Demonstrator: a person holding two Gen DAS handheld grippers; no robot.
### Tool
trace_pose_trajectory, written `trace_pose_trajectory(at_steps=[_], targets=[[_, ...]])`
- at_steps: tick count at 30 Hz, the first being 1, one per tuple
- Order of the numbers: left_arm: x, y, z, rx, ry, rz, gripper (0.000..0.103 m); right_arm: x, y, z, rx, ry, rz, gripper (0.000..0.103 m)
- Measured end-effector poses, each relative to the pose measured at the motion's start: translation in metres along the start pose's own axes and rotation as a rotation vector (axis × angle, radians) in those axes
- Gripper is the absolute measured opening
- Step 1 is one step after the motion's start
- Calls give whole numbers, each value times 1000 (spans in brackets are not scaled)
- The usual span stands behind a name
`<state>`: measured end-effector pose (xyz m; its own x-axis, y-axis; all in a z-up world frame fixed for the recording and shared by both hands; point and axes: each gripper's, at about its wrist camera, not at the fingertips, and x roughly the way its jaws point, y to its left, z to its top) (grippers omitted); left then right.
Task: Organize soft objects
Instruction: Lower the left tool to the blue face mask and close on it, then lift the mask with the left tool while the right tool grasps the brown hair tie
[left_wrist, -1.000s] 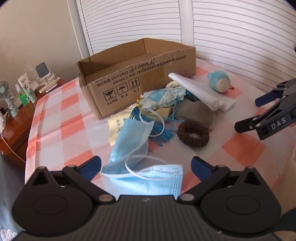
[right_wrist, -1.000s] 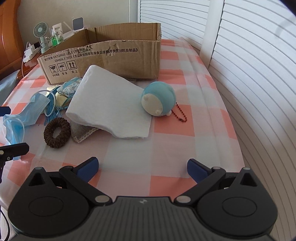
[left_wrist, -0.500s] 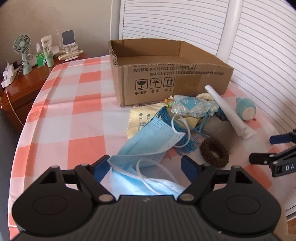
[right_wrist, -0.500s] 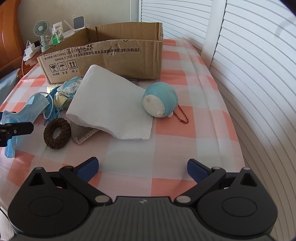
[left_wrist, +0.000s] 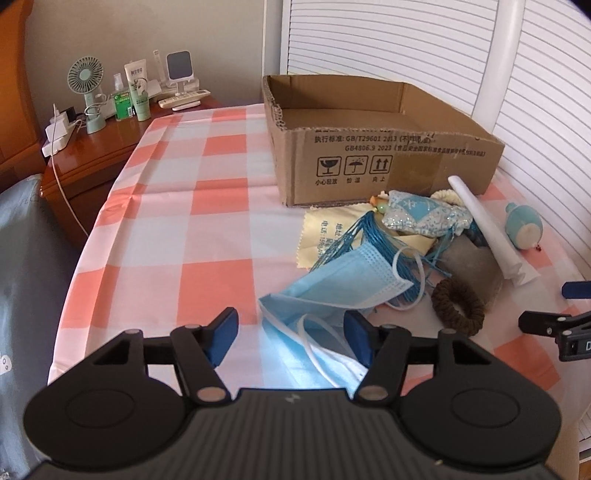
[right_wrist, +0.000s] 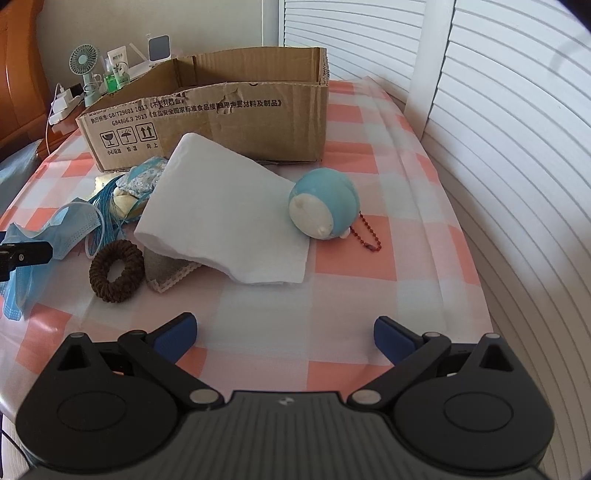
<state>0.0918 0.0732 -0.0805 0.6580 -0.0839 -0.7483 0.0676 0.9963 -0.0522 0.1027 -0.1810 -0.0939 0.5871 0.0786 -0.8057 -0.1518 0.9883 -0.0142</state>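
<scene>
A checked pink-and-white tablecloth (left_wrist: 207, 206) covers the table beside white louvred shutters (right_wrist: 517, 155), while a wooden side cabinet (left_wrist: 92, 147) holds a small green fan (left_wrist: 86, 85), bottles (left_wrist: 123, 105) and a white charger (left_wrist: 57, 131).

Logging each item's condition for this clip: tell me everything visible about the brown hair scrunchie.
The brown hair scrunchie is a thick ring of dark brown, ribbed, fuzzy fabric with an open centre. It lies flat on the checked tablecloth, at the near edge of the pile in front of the cardboard box. Its far side meets the grey cloth under the folded white cloth; a white ear loop of the blue face mask lies beside it. Neither gripper touches it.
</scene>
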Motion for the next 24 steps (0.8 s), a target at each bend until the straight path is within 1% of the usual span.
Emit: trace_pose_trajectory(at_steps=[2, 3, 5, 7, 8, 12, 14, 17, 18, 19, 22, 24], targets=[[3, 2, 2, 0, 7, -1, 42, 0, 1, 0, -6, -1, 3, 103], [4, 2, 3, 1, 13, -11, 41, -1, 1, 0, -5, -1, 6, 103], [7, 2, 4, -5, 28, -39, 32, -2, -1, 0, 1, -1, 15, 103], [8, 0, 2, -2, 24, -44, 31, -3, -1, 1, 4, 1, 22, 103], [7, -1, 2, 1, 18, -40, 29, -3, -1, 1, 3, 1, 30, 103], [0, -3, 3, 12, -4, -57, 27, -9, 4, 1, -26, -7, 83, 103], [-4, -4, 3, 25, -14, -54, 27, -14, 11, 1, -59, -27, 117, 103], [-8, -5, 6, 28, -28, -59, 27, -22, 25, 0, -131, -58, 163, 94], [-10, -4, 6, 27, -33, -60, 27, -25, 31, 0, -160, -72, 183, 88], [-11, -4, 7, 27, -38, -59, 27, -28, 37, 0, -188, -83, 208, 84], [-13, -3, 7, 27, -45, -62, 27, -36, 54, -2, -269, -121, 283, 77], [-12, -2, 7, 25, -45, -62, 27, -38, 67, -2, -329, -138, 317, 77]])
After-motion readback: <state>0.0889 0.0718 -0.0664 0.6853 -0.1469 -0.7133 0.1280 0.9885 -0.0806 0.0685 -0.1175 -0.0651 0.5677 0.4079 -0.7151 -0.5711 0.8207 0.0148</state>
